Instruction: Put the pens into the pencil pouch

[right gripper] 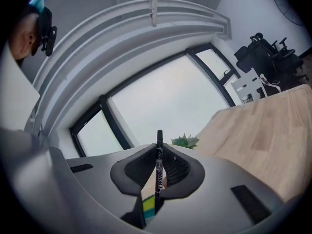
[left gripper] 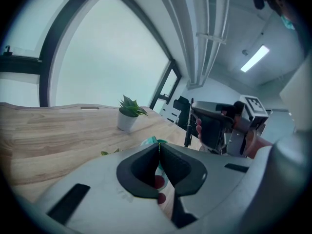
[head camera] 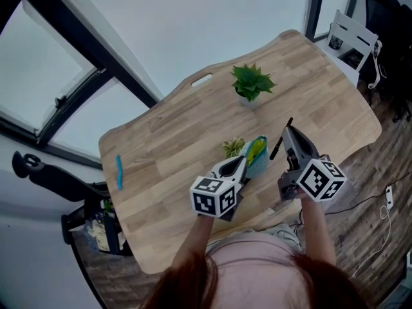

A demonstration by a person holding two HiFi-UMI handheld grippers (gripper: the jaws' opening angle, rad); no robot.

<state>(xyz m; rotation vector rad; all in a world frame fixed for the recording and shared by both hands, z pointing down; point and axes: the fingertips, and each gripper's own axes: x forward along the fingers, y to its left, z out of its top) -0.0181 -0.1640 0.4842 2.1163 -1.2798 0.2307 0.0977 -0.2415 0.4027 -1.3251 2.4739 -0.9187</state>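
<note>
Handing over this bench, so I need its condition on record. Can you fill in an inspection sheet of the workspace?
Surface: wooden table, mostly bare.
Job's things: pencil pouch near the front edge; black pen held off the table; blue pen lying alone at the table's left.
Clutter: potted plant; leafy sprig beside the pouch.
Grippers: left tool shut on the pouch's edge; right tool shut on the black pen.
Cables: cable on the floor, right.
Surroundings: window; white chair.
</note>
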